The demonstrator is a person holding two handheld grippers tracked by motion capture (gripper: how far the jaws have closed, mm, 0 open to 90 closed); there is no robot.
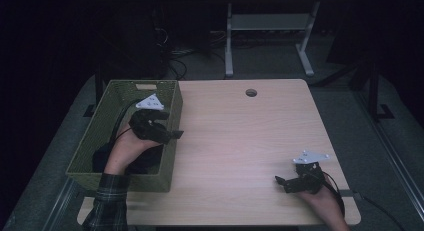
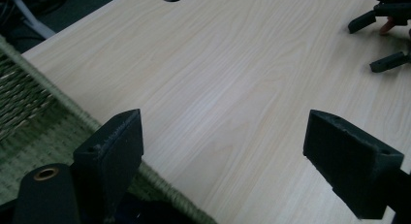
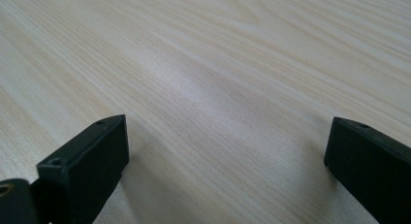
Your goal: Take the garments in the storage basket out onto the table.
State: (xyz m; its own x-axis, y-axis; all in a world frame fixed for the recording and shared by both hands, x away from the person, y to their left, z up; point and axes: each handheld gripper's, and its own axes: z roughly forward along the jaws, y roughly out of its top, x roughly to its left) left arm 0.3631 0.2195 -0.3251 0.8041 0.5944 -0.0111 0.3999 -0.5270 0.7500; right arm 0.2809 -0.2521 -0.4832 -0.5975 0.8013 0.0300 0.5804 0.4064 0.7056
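Jaws of the left gripper (image 1: 167,128) stand wide apart, gripping nothing, above the right wall of the green woven basket (image 1: 102,122). Well right of the basket, the right gripper (image 1: 285,181) hovers low over the wooden table (image 1: 240,141), jaws likewise apart.

Dim room, grey carpet floor (image 1: 270,61), white-legged desk frame (image 1: 229,41) behind — cables (image 1: 175,58) tangled beneath.
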